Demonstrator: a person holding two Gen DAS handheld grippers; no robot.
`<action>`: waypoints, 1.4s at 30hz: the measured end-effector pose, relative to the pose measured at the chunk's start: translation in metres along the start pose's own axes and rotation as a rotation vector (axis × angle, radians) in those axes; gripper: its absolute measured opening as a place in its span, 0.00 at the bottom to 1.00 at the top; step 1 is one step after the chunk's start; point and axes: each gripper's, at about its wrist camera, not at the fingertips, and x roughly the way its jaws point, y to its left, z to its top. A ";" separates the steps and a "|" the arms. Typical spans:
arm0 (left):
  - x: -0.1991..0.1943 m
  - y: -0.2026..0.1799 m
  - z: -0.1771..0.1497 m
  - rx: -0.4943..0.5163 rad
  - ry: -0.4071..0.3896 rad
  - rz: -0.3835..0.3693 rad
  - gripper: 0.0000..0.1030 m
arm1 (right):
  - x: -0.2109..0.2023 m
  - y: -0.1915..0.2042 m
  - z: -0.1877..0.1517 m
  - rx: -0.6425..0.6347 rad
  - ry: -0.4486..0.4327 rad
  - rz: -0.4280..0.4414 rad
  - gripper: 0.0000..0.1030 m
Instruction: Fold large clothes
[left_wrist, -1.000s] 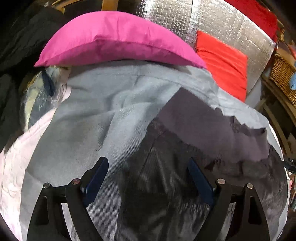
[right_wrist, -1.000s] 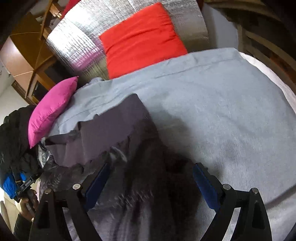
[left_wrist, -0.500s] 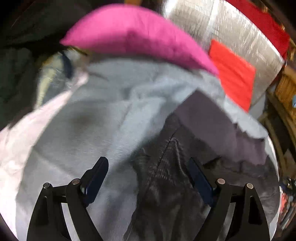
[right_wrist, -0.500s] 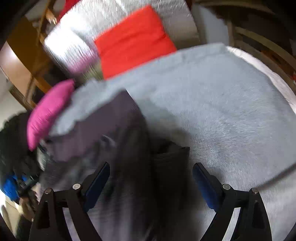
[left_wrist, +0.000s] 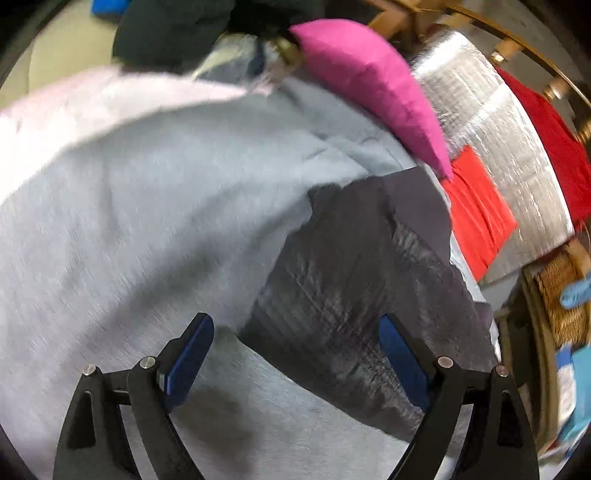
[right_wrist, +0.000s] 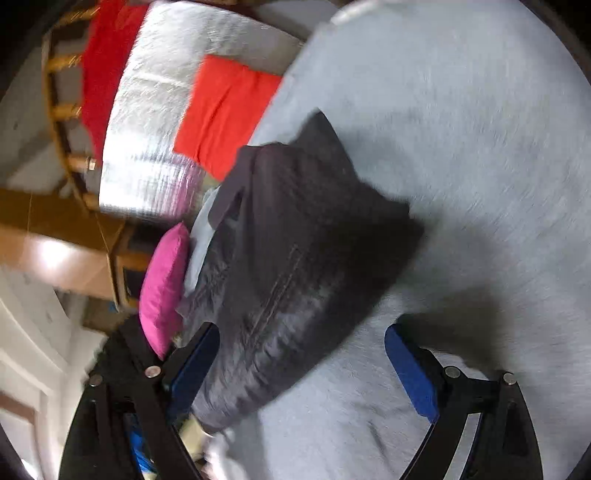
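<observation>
A dark grey quilted garment (left_wrist: 362, 280) lies folded into a compact shape on a light grey bed cover (left_wrist: 140, 206). In the left wrist view it lies ahead and to the right, its near edge between the fingers. My left gripper (left_wrist: 295, 350) hovers over that edge with its jaws opening and the pads clear of the cloth. In the right wrist view the garment (right_wrist: 295, 251) spreads across the centre-left. My right gripper (right_wrist: 301, 360) stands open above its near corner and the grey cover (right_wrist: 461, 166), with nothing pressed between the pads.
A magenta pillow (left_wrist: 373, 85) and a red cushion (left_wrist: 476, 206) lie at the head of the bed against a silver quilted panel (left_wrist: 491, 122). A pale pink sheet (left_wrist: 70, 110) shows at the left edge. A wicker basket (left_wrist: 561, 295) stands at the right.
Both views have rolled and shifted sideways with heavy blur. The garment now sits further from the fingers of each gripper and looks more compact. Both grippers stay wide apart.
</observation>
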 end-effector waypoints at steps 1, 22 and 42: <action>0.003 -0.003 0.000 -0.007 -0.005 -0.004 0.88 | 0.009 0.002 0.002 0.001 0.008 0.017 0.90; -0.048 0.026 -0.040 0.155 0.015 0.069 0.71 | -0.034 -0.015 -0.024 -0.104 0.015 -0.150 0.68; 0.064 -0.134 0.062 0.891 0.123 0.130 0.83 | 0.065 0.126 0.096 -0.879 0.208 -0.374 0.74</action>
